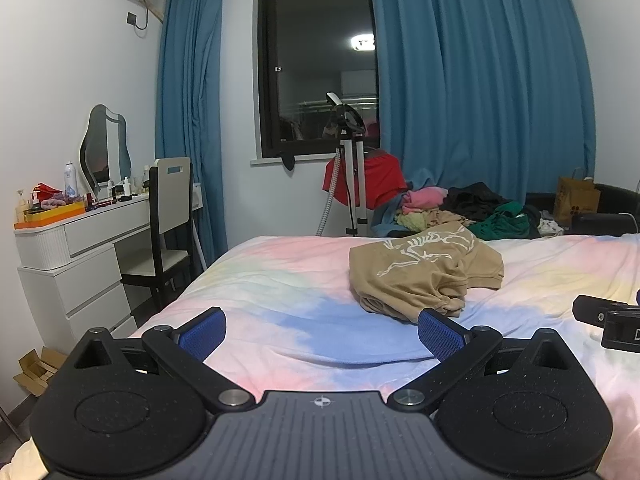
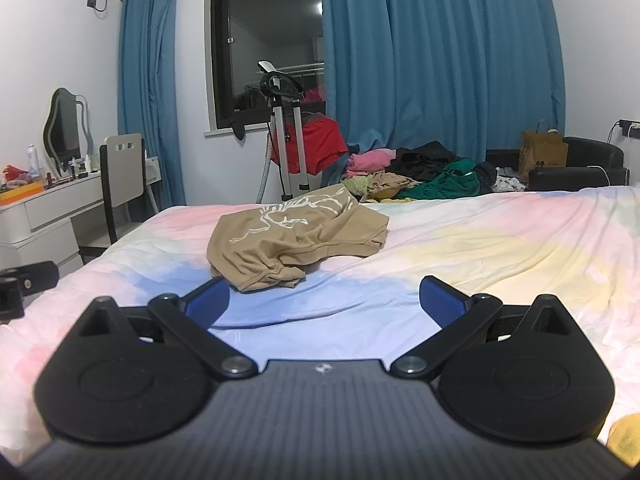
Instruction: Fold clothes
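A tan T-shirt with a white skeleton print (image 1: 424, 272) (image 2: 296, 230) lies crumpled on the pastel tie-dye bed sheet (image 1: 280, 292) (image 2: 500, 240). My left gripper (image 1: 320, 330) is open, its blue pads wide apart, just short of the shirt's near edge with nothing between them. My right gripper (image 2: 326, 304) is also open and empty; its left pad sits just below the shirt's near hem. The right gripper's black body (image 1: 608, 320) shows at the right edge of the left wrist view, and the left gripper's body (image 2: 20, 284) at the left edge of the right wrist view.
A pile of mixed clothes (image 1: 472, 210) (image 2: 424, 176) lies beyond the bed's far edge. A garment steamer stand with a red garment (image 1: 356, 176) (image 2: 296, 144) stands by the window. A white dresser (image 1: 76, 248) and chair (image 1: 168, 224) stand left of the bed.
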A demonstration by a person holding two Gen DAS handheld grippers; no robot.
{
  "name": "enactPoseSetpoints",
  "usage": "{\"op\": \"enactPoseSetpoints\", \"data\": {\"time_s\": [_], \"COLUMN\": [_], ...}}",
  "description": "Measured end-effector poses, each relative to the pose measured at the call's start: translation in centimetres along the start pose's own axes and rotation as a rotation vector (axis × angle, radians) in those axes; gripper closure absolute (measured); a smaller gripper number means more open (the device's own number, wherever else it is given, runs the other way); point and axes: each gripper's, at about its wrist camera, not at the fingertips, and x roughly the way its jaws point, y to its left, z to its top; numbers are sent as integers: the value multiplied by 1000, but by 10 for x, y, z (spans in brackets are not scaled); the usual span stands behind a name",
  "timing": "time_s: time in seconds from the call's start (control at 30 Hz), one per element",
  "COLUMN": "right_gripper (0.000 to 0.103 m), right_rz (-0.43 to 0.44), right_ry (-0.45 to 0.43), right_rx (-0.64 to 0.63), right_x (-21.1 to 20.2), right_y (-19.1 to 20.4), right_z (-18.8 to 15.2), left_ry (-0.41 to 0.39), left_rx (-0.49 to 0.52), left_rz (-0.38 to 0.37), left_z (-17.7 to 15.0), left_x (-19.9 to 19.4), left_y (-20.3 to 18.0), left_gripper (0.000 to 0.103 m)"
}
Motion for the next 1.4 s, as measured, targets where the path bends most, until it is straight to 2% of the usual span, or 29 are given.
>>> {"op": "enactPoseSetpoints", "data": {"time_s": [0.17, 0.27, 0.33, 0.43, 0.53, 0.6, 0.67, 0.77, 0.83, 0.93, 1.0, 1.1, 1.13, 1.2, 1.27, 1.3, 1.33, 1.37, 1.4], "right_gripper": [0, 0, 0, 0, 0, 0, 0, 0, 0, 0, 0, 1, 6, 6, 7, 8, 18, 37, 45], "right_rz": [19, 30, 26, -45, -25, -39, -53, -54, -42, -44, -77, -155, -171, -170, -148, -136, -125, -120, -118], "right_ry": [-8, -76, -95, -125, -160, -167, -138, -31, 45, 132, 159, 190, 204, 221, 239, 248, 257, 248, 235], "right_rx": [12, 49, 75, 137, 170, 139, 111, 82, 18, -110, -165, -209, -219, -239, -243, -244, -245, -251, -259], "right_x": [-3, -16, -21, -23, -21, -8, 20, 85, 133, 201, 237, 281, 293, 314, 331, 339, 347, 351, 355], "right_y": [0, 2, 6, 14, 21, 30, 39, 42, 45, 28, 16, -12, -21, -34, -38, -40, -42, -40, -36], "right_z": [0, 4, 13, 37, 61, 74, 80, 79, 72, 62, 54, 31, 23, 12, 9, 7, 6, 8, 10], "left_ry": [3, 1, 9, 43, 60, 63, 74, 98, 112, 140, 211, 236, 245, 270, 253, 263, 272, 257, 241], "left_rx": [-10, -14, -21, -35, -4, 29, 35, 43, 46, 42, 43, 64, 71, 52, 51, 74, 97, 113, 129], "left_rz": [-7, -6, -2, 25, 37, 57, 42, 32, 28, 42, 77, 64, 59, 21, -12, -8, -5, -5, -5], "left_z": [1, 3, 4, 4, 3, 5, 3, -3, -9, -18, -29, -43, -48, -53, -57, -56, -55, -54, -53], "left_x": [2, 2, 3, 5, 5, 5, 6, 14, 24, 41, 62, 92, 102, 126, 146, 156, 166, 168, 171], "left_y": [-1, 0, 1, 3, 1, -2, -3, 1, 6, 15, 17, 13, 11, 9, 7, 3, 0, -4, -7], "left_gripper": [0, 0, 0, 0, 0, 0, 0, 0, 0, 0, 0, 0, 0, 0, 0, 0, 0, 0, 0]}}
